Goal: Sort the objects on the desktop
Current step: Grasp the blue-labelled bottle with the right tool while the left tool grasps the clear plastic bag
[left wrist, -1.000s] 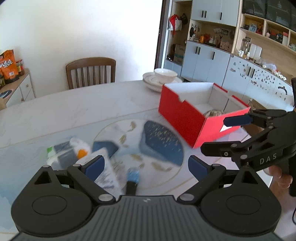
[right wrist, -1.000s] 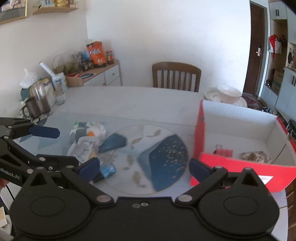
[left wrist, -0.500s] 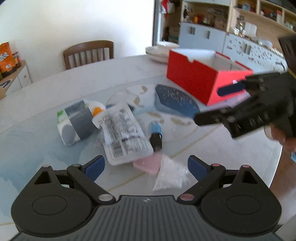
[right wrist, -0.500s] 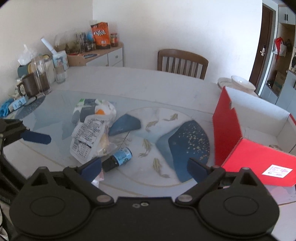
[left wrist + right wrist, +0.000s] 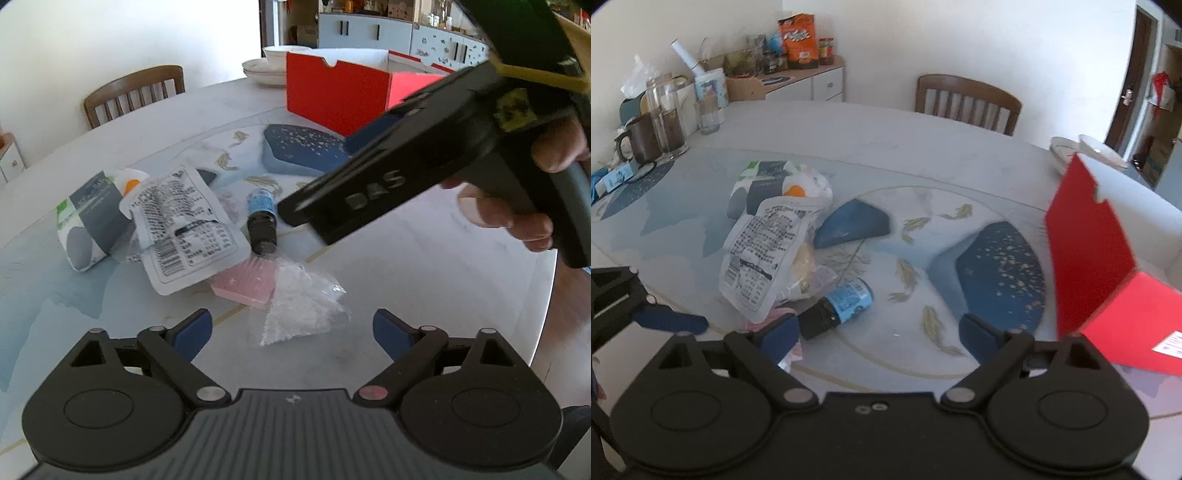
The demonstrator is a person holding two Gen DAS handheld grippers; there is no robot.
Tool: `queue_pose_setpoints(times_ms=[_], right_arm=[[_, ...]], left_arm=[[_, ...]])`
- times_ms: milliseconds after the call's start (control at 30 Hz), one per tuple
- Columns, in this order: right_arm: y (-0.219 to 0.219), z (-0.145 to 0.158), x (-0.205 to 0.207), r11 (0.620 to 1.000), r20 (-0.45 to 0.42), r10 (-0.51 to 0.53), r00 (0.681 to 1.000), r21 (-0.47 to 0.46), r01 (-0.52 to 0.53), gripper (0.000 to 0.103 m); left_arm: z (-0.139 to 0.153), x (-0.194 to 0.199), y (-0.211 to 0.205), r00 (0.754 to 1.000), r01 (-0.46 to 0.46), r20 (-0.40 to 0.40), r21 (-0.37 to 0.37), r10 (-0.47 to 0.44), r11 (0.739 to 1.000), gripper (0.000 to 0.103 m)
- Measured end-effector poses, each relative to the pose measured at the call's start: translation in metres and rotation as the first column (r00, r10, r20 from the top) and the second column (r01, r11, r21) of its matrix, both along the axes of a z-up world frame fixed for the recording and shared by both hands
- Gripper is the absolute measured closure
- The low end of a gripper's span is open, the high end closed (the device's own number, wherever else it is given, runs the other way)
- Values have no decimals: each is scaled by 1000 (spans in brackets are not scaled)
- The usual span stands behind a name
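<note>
Both tongs have come down toward the clutter since a second ago; it now fills much more of each view. Left tongs (image 5: pixel 291 332) open, jaws just closed in slightly, nothing gripped, clear plastic bag (image 5: pixel 303 306) just ahead between the pads. Right tongs (image 5: pixel 877 334) also open and empty, jaws just narrowed, small blue-label bottle (image 5: pixel 836 306) lying on the tabletop (image 5: pixel 849 129) right by the left pad. White printed pouch (image 5: pixel 184 225) overlaps a pink pad (image 5: pixel 245 282). Red box (image 5: pixel 332 92) stands well behind the pile.

Clear crinkled bag (image 5: pixel 303 308) — between spread fingers (image 5: pixel 192 332)
</note>
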State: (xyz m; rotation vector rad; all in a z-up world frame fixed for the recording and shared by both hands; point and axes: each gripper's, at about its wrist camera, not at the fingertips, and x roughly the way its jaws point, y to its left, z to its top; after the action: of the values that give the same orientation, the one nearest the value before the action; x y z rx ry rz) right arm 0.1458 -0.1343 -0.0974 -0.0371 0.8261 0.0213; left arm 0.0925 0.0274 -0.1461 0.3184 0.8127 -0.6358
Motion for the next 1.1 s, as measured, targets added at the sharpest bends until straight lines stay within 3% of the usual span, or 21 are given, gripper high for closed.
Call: queue_pose_setpoints(times_ms=[100,200,500,567,700,933,967,1100], right_arm=[[5,-7,7,999,-10,40,999,-4,-40,13],[7,-14,12,997,-27,75,997,1,-75,15],[11,-25,32,987,-51,160,986,-13,-161,19],[11,-28,37,984,-57,173,983,-20,-175,19],[6,-28,45,982,-61,189,980,20,-188,22],[5,-27,47,970,-57,239,969,51,-237,36],[5,-26,47,968,-58,246,968,58,-242,41],[5,-24,44,970,-58,240,969,49,-237,42]], left_arm=[[-3,0,-1,1000,-2,-9,4,2,1000,10],[-3,3,0,1000,-15,-22,6,16,1000,18],[-4,9,-5,998,-48,-32,15,48,999,24],[-6,10,-8,998,-48,-31,35,49,998,30],[-6,9,-12,999,-45,-24,41,46,998,34],[-4,6,-12,998,-50,-41,29,51,998,48],[-4,6,-12,998,-53,-44,28,55,998,48],[-2,6,-12,997,-54,-46,30,55,998,56]])
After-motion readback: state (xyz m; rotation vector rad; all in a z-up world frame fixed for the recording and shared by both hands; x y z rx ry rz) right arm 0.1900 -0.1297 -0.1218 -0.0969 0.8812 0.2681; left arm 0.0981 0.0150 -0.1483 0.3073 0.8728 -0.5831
